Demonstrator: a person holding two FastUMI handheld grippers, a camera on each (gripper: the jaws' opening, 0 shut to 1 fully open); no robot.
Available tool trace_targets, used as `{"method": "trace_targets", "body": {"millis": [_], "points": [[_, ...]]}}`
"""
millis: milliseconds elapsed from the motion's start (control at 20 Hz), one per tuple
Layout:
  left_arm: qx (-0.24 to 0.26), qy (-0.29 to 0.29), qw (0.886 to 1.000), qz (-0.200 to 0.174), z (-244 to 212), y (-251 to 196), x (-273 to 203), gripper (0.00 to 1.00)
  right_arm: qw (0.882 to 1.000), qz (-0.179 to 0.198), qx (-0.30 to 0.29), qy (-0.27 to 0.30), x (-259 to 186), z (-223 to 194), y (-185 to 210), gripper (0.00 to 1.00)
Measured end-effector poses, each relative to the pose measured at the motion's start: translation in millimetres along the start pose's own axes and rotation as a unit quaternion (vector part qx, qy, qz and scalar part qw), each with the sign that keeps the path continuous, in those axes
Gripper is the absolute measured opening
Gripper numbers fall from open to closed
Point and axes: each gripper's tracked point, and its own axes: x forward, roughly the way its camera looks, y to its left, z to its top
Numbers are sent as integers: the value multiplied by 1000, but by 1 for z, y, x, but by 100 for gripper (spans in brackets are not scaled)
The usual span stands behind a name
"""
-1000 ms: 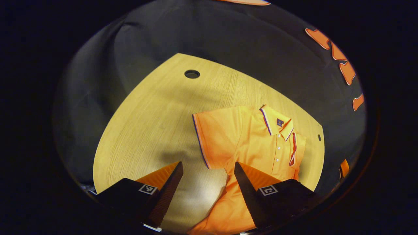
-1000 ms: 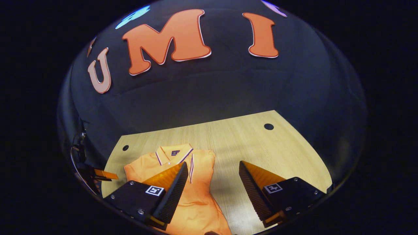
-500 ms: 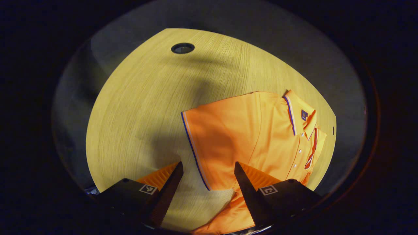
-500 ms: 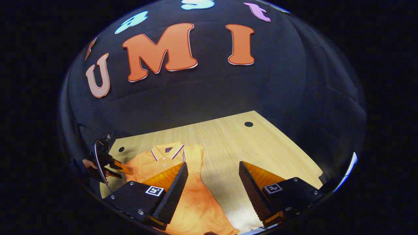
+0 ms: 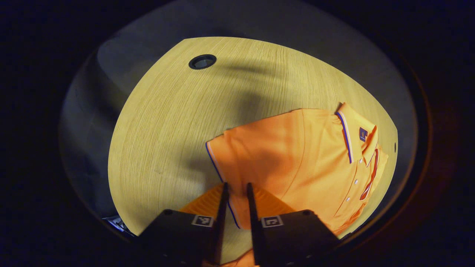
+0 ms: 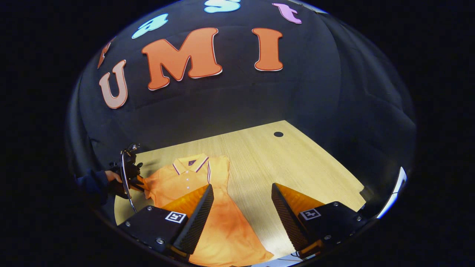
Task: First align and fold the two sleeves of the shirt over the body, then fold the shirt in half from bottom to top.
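An orange polo shirt [image 5: 297, 159] with a striped collar lies flat on the wooden table [image 5: 167, 122]. Its near sleeve [image 5: 237, 155] spreads out toward me. My left gripper [image 5: 235, 190] is shut on that sleeve's striped hem, which runs between the two fingers. In the right gripper view the shirt [image 6: 193, 178] lies at lower left, with its far sleeve folded over the body. My right gripper [image 6: 242, 189] hangs open above the shirt's lower part, holding nothing. The left gripper [image 6: 130, 178] and the hand [image 6: 111, 175] holding it are at the shirt's left sleeve.
The table [image 6: 297, 159] has round cable holes [image 5: 202, 61] [image 6: 278, 134] near its back corners and a smaller hole [image 5: 395, 147] beyond the collar. Black cloth walls close in behind. Bare wood stretches right of the shirt in the right gripper view.
My left gripper came down onto the near sleeve and went from open to shut on its hem. The right gripper stayed open and shifted only slightly.
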Motion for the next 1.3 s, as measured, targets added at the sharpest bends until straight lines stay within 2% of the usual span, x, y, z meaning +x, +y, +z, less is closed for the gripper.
{"method": "trace_targets", "body": {"millis": [50, 200, 450, 750, 950, 1000, 1100, 1150, 1200, 1250, 1300], "points": [[8, -2, 1000, -15, -2, -3, 0, 14, 1000, 0, 1, 3, -1, -3, 0, 95], [16, -27, 998, -58, 6, -15, -10, 14, 1000, 0, 12, 1, -5, -5, -3, 95], [65, -67, 992, -87, 14, -46, -46, 14, 1000, -14, 15, 2, -8, -5, -19, 96], [154, -99, 975, -122, 22, -109, -70, 14, 1000, -19, 24, -1, -13, -3, -27, 96], [206, -85, 964, -145, 11, -151, -67, 14, 999, -28, 28, -1, -20, -6, -33, 95], [214, -78, 960, -164, 7, -164, -71, 22, 999, -29, 31, 1, -21, -8, -34, 96], [223, -65, 951, -202, -8, -188, -73, 47, 999, -34, 37, 6, -23, -14, -37, 96], [227, -64, 950, -206, -12, -192, -72, 73, 998, -38, 39, 9, -25, -18, -38, 95], [232, -71, 949, -203, -14, -192, -72, 76, 998, -39, 41, 11, -25, -21, -39, 96], [239, -81, 948, -195, -16, -188, -71, 92, 998, -40, 40, 12, -26, -23, -39, 96], [245, -94, 946, -191, -18, -185, -74, 88, 998, -42, 38, 10, -28, -25, -41, 96]]}}
